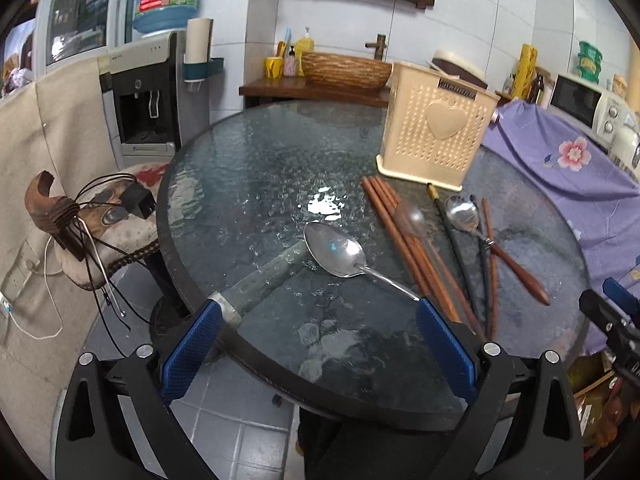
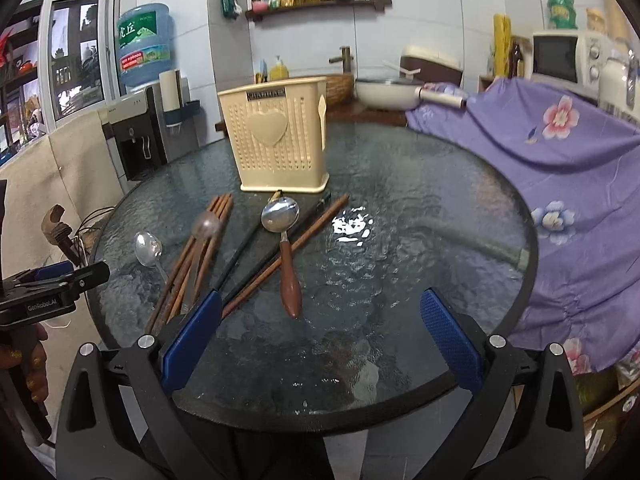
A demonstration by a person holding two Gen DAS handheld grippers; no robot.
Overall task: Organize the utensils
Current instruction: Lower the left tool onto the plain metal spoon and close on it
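On the round glass table (image 1: 248,168) lies a metal spoon (image 1: 336,250), its thin handle ending by one fingertip of my open left gripper (image 1: 320,344). To its right are brown chopsticks (image 1: 404,240), a small translucent spoon (image 1: 412,220), black chopsticks (image 1: 460,252) and a wooden-handled spoon (image 1: 464,212). A cream perforated utensil holder (image 1: 436,128) stands behind them. In the right wrist view my right gripper (image 2: 322,340) is open over the table's near edge, empty. The wooden-handled spoon (image 2: 290,284) lies just ahead, with the brown chopsticks (image 2: 200,256) left of it and the holder (image 2: 276,136) beyond.
A purple flowered cloth (image 2: 580,200) drapes over something right of the table. A chair with cables (image 1: 108,216) and a water dispenser (image 1: 144,92) stand to the left. A hand holds the left gripper (image 2: 52,288) at the left edge of the right wrist view.
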